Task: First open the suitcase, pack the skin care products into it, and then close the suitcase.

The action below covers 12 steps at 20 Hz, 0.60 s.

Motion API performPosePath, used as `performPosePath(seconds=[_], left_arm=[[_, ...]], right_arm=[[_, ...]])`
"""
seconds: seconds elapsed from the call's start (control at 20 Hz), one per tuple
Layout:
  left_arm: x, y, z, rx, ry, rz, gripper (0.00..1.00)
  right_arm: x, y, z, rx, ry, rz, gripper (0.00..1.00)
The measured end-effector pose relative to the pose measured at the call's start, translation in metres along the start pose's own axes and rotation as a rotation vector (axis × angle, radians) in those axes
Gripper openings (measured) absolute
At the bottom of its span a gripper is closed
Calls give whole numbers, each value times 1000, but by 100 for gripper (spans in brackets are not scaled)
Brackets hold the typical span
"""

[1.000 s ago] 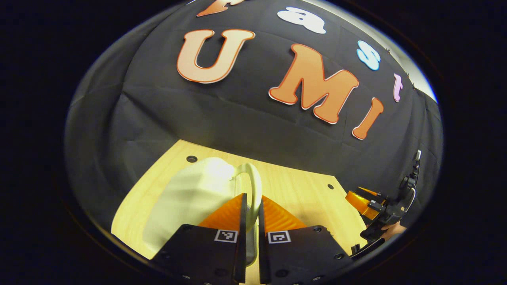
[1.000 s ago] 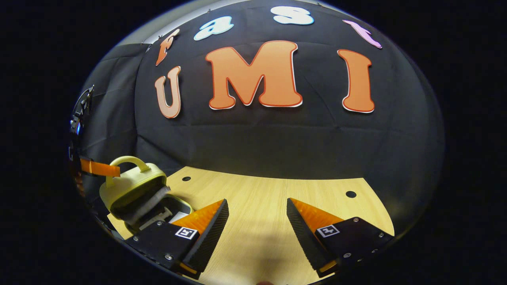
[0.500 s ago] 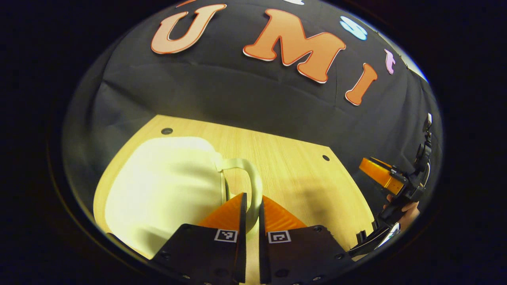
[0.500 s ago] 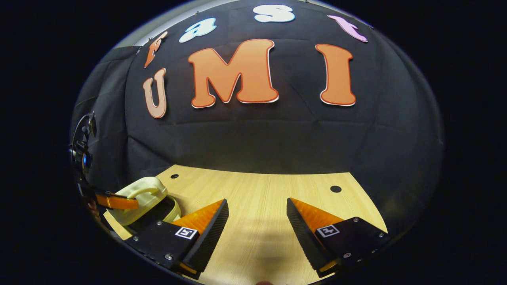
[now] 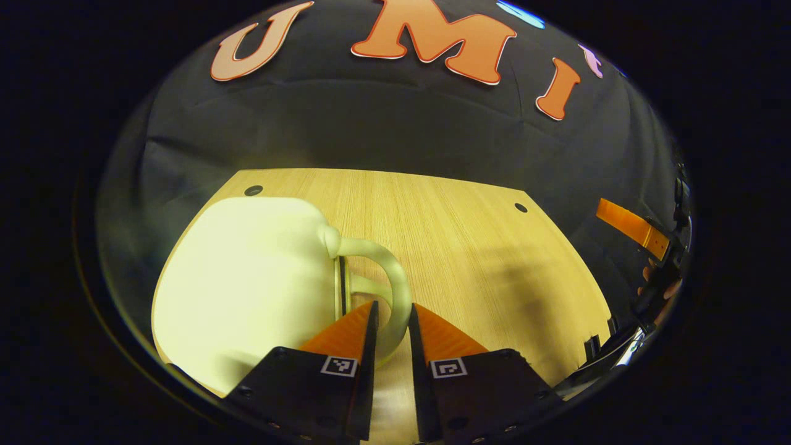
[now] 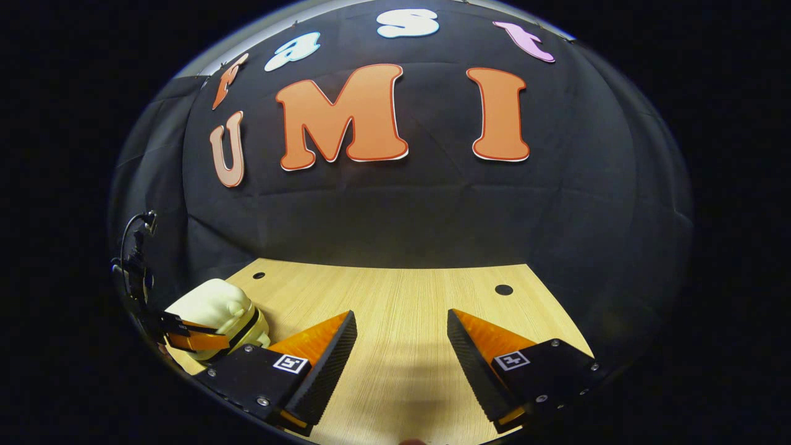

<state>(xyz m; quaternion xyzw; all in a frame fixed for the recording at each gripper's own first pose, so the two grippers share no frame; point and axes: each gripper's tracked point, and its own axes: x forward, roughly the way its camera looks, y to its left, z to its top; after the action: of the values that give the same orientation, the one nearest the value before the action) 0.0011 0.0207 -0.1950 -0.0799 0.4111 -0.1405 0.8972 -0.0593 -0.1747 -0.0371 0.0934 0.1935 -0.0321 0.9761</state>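
- Black cloth wall behind a pale wooden tabletop (image 5: pixel 469 247) with small dark holes near its far corners.
- Left gripper view: cream suitcase (image 5: pixel 247 284) lying flat on the tabletop's left part, lid down on the base, dark seam showing at its right edge.
- Same view: curved handle (image 5: pixel 389 278) arching off the suitcase's right edge, its lower end passing between the left tongs (image 5: pixel 390 315).
- Left tongs nearly closed, one finger on each side of the handle; cannot tell whether both press on it.
- Far right of that view: right tongs (image 5: pixel 630 224) above the tabletop's edge, with part of a hand (image 5: pixel 661 284) behind them.
- Right gripper view: bare wood ahead, right tongs (image 6: pixel 401 327) spread wide over it with nothing between the fingers.
- Same view, lower left: suitcase (image 6: pixel 213 306) lying closed near the tabletop's left corner, well apart from the right tongs.
- Left tongs (image 6: pixel 188 339) reaching in at the suitcase's near side from the left edge.
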Motion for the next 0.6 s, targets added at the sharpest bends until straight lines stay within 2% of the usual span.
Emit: performPosePath(seconds=[0.05, 0.1, 0.2, 0.25, 0.35, 0.45, 0.55, 0.6], left_arm=[[2, -5, 1, -9, -7, -10, 40], [1, -7, 4, -4, -15, -15, 38], [0, -13, 8, 22, -26, -11, 57], [1, -16, 11, 32, -34, -9, 76], [1, -27, 18, 43, -51, -13, 75], [-1, -41, 26, 53, -75, -16, 83], [-2, -50, 37, 68, -103, -4, 86], [-5, -54, 43, 76, -122, 6, 90]], right_arm=[[0, -1, 1, 1, -3, 0, 94], [0, -1, 2, 1, -5, -5, 94], [-3, -1, 4, -4, -14, -1, 94], [-3, 0, 4, -8, -16, 1, 94], [-5, 3, 4, -16, -18, 6, 94], [-5, 7, 4, -21, -18, 14, 94], [-8, 11, 5, -26, -21, 24, 94], [-8, 14, 5, -31, -21, 31, 94]])
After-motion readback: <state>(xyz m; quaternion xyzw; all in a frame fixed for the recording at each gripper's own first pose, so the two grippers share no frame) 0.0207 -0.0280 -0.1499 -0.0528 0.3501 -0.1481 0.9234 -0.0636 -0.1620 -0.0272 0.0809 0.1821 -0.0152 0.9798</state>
